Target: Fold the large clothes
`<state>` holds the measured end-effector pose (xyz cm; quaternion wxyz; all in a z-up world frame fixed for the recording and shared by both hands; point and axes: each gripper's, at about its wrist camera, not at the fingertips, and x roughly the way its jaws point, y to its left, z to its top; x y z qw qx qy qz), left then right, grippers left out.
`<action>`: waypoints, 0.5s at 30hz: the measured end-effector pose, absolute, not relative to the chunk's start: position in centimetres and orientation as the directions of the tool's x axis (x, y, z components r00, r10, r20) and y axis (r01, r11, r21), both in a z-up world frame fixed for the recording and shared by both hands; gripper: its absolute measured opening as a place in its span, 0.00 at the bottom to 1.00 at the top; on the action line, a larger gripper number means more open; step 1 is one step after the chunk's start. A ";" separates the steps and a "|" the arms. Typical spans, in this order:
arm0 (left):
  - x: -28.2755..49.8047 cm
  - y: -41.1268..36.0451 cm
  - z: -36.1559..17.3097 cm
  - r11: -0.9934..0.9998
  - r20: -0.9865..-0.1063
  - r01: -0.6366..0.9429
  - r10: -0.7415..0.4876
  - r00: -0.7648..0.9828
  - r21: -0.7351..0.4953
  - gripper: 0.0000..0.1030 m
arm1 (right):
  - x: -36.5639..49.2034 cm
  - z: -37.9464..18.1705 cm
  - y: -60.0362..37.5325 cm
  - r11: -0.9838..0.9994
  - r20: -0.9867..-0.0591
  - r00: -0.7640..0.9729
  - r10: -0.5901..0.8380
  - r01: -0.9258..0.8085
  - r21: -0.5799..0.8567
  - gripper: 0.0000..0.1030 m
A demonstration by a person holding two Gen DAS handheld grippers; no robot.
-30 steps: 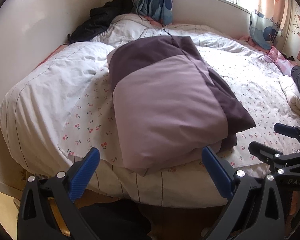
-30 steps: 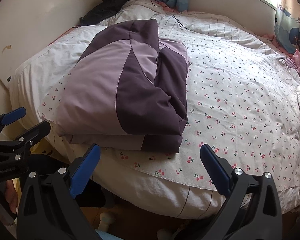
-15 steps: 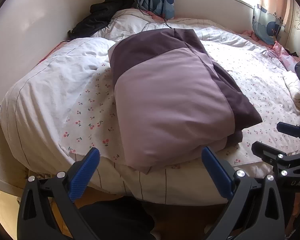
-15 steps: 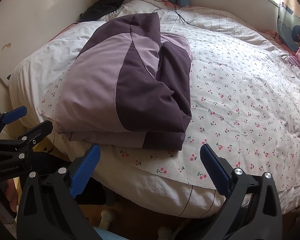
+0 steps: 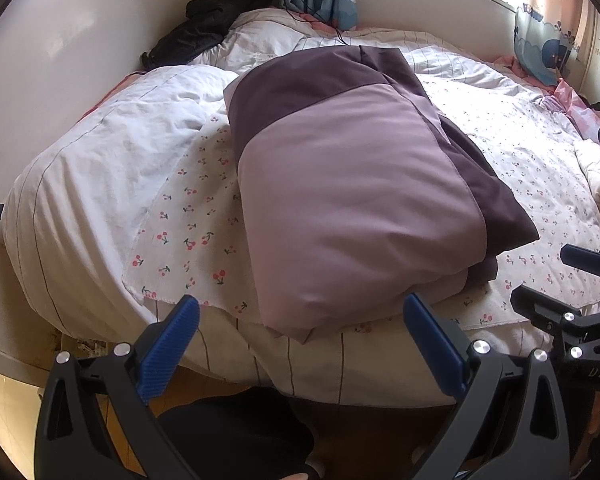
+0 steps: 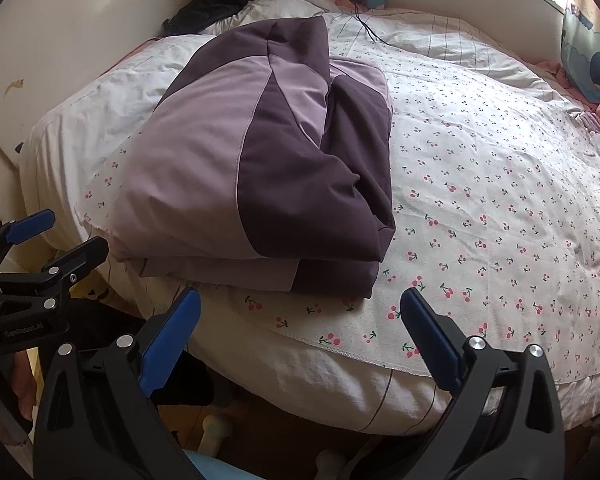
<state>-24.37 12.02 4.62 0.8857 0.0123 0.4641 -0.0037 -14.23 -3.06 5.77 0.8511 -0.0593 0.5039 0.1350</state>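
Cherry-print bed (image 5: 188, 236) bearing folded purple jacket (image 5: 352, 200) at 12 o'clock; left gripper (image 5: 300, 316) and right gripper (image 6: 300, 308) spread, empty. Folding apparently complete; next, probably withdrawal or tidying.

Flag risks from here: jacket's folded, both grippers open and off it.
1. The jacket lies by the bed's near edge, one corner overhanging; a nudge could slide it off.
2. It is puffy; the top fold may spring open.
3. The left gripper and right gripper are close together; they might collide on a regrasp.
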 end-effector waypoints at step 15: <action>-24.0 12.8 3.3 1.000 -0.841 -0.008 0.008 0.541 0.004 0.95 | -14.2 5.3 -2.6 0.954 -0.878 0.446 0.175 -0.297 0.040 0.94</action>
